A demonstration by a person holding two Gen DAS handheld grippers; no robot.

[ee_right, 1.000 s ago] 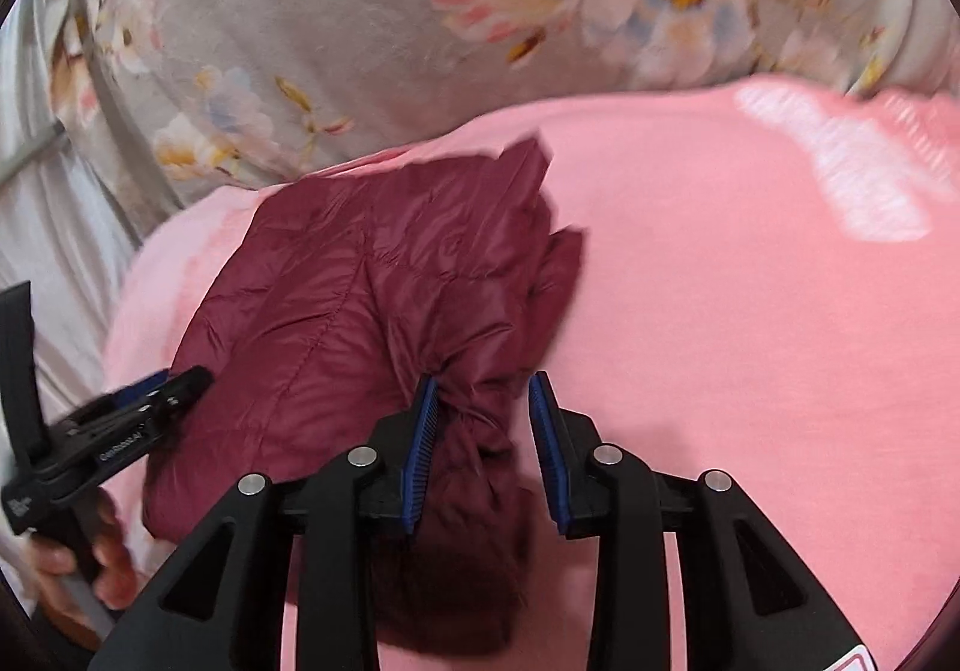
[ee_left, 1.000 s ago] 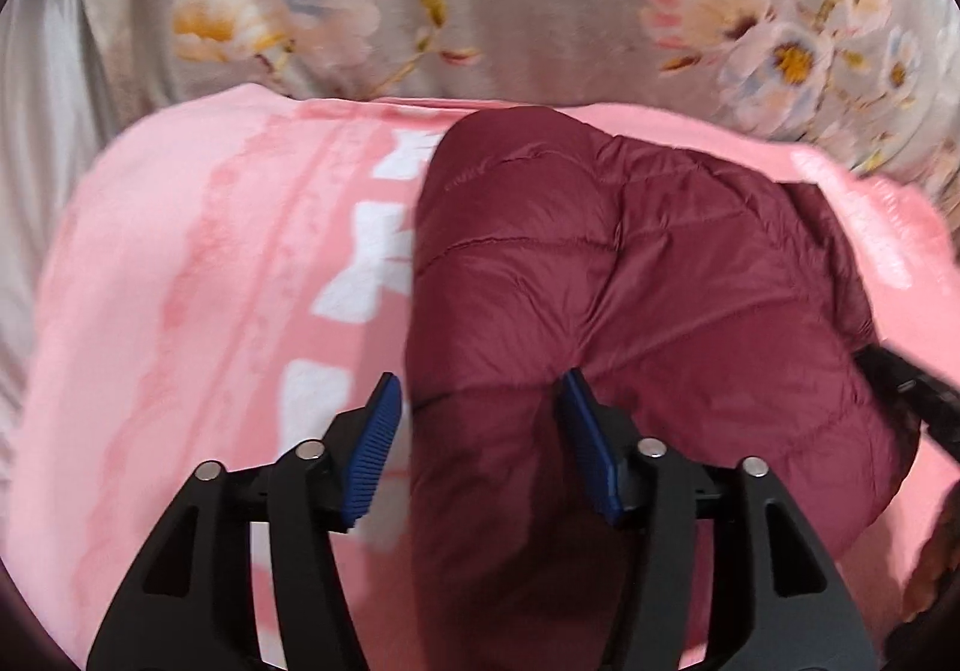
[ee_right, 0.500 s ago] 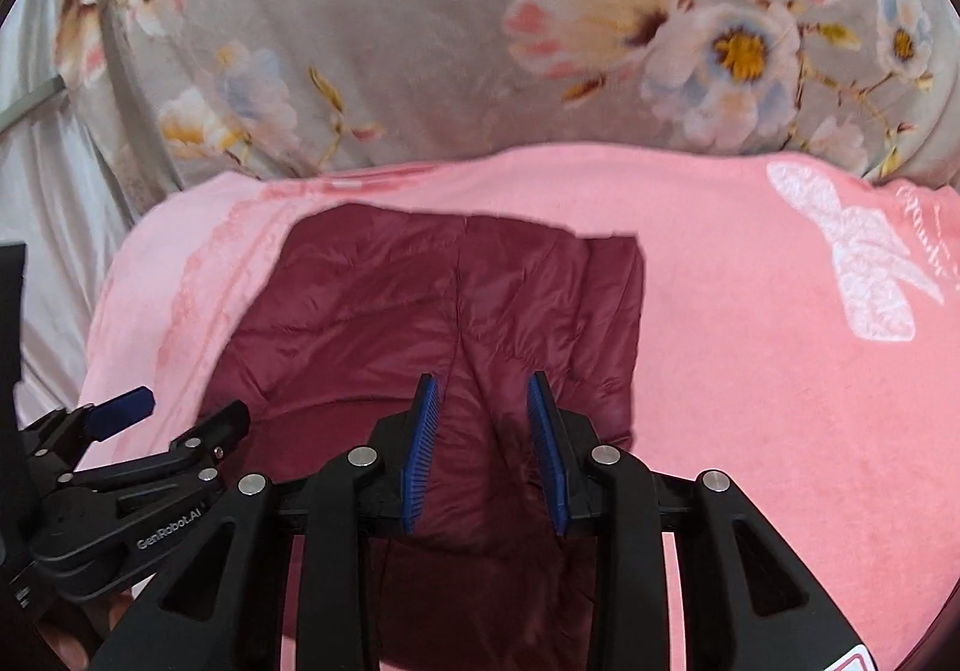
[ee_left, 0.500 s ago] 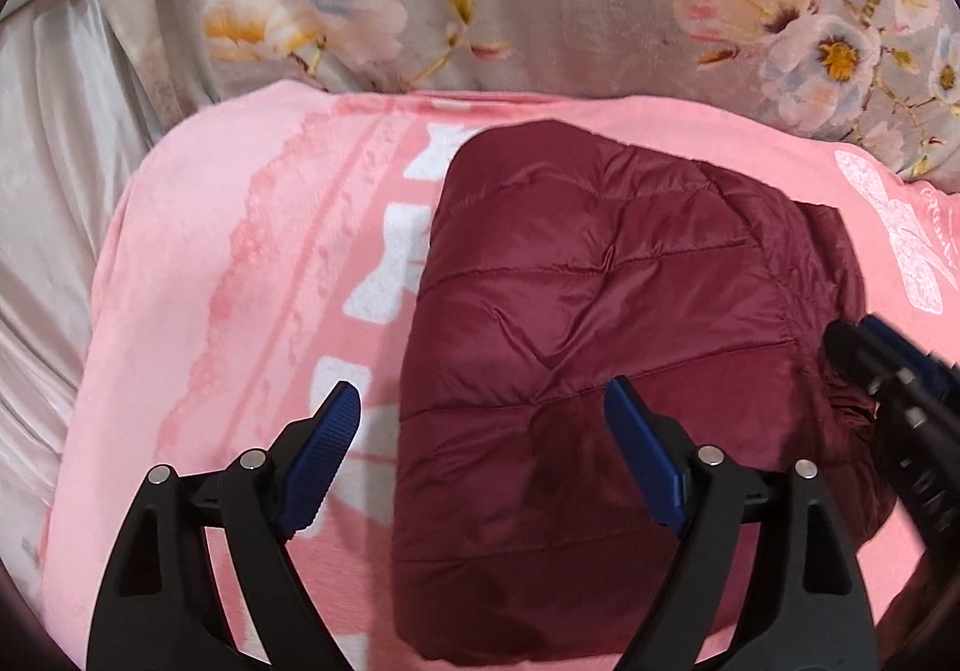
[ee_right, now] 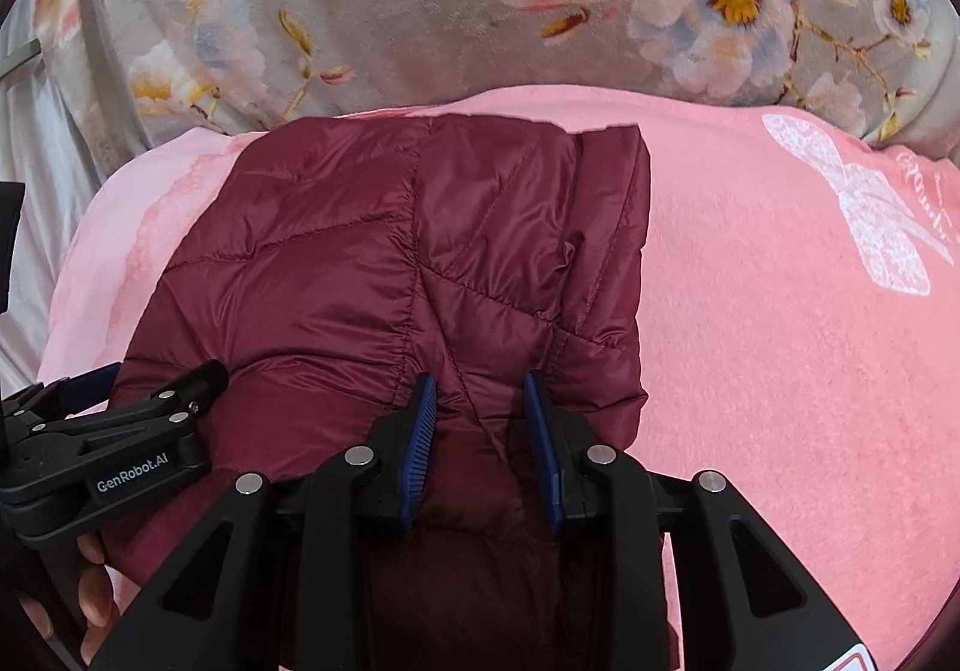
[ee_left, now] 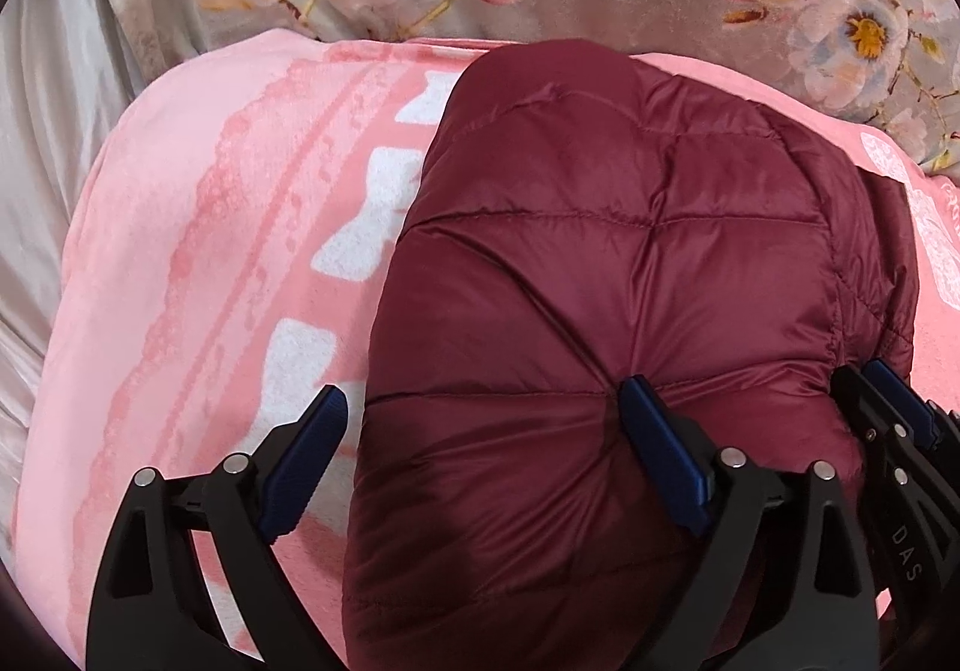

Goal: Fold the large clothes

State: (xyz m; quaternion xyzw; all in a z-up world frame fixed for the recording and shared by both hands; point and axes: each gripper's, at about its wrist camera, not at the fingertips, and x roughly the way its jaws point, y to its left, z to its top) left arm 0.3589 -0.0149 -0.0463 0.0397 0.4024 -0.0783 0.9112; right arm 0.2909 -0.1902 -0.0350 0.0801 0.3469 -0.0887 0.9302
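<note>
Nearest, the left gripper [ee_left: 483,452] is opening, its pads clear of the maroon puffer jacket [ee_left: 624,275]; the right gripper [ee_right: 480,431] pinches a jacket fold. Best release both gently — puffy layers spring up. The quilted, glossy bundle lies on the pink blanket [ee_right: 780,341].

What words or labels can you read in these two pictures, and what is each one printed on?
"GenRobot.AI": white print on the side of the left gripper, seen from the right wrist camera.
"DAS": pale letters on the black body of the right gripper, cut off at the picture's edge, so likely part of a longer word.
White script beside the bow print on the pink blanket: too curved and blurred to read.
Red-edged label at the bottom right corner of the right wrist view: no text legible.
</note>
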